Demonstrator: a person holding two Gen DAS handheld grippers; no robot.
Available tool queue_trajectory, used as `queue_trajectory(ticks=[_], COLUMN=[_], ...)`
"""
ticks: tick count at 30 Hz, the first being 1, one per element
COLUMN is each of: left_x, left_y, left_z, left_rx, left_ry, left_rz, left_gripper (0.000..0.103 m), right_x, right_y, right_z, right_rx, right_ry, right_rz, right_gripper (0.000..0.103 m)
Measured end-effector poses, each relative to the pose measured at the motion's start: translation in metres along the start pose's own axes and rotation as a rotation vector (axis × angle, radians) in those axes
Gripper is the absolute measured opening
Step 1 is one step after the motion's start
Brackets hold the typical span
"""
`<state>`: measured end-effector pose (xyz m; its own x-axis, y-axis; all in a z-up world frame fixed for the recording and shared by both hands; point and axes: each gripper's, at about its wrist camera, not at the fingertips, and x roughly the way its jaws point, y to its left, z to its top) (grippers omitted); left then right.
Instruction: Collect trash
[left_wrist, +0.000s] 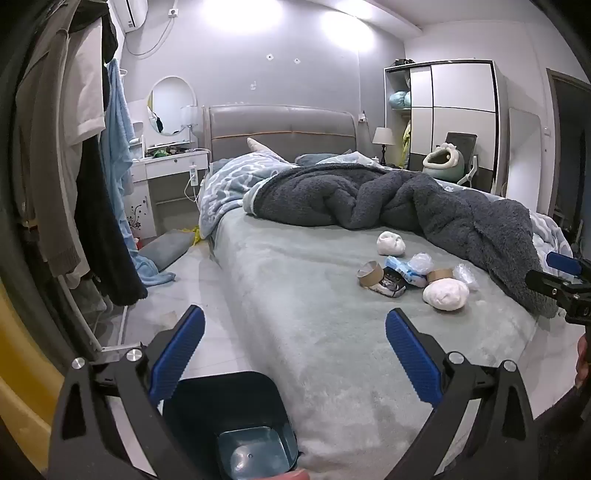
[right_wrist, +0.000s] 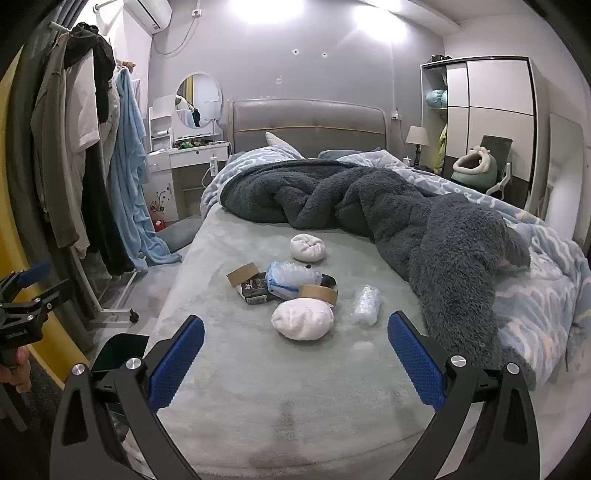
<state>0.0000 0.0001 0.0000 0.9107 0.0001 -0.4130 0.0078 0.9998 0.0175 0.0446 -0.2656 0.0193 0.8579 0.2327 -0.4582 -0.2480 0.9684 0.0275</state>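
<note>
Trash pile on the bed, both claws spread wide

The left gripper (left_wrist: 295, 343) and right gripper (right_wrist: 295, 343) hold nothing. Trash pile (right_wrist: 284, 284) sits mid-frame on the bed (right_wrist: 258, 406), with bare blanket around it; the bin (left_wrist: 236, 424) stands at the bed's lower-left edge. No writing is readable.

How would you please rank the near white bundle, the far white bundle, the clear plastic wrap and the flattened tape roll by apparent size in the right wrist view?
1. Near white bundle, though it lies closest.
2. Far white bundle.
3. Clear plastic wrap and flattened tape roll look alike; unranked.
</note>
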Motion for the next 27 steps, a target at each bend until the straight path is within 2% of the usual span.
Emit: queue_trajectory(ticks=[27], left_x=[0.0], left_y=[0.0], left_z=[0.0], left_rx=[0.0], left_ry=[0.008], left_rz=[-0.001], left_gripper=[0.1], right_x=[0.002], right_y=[0.011], right_z=[0.001], right_rx=[-0.056], right_ry=[0.003], right_rz=[0.001], right_gripper=[0.101])
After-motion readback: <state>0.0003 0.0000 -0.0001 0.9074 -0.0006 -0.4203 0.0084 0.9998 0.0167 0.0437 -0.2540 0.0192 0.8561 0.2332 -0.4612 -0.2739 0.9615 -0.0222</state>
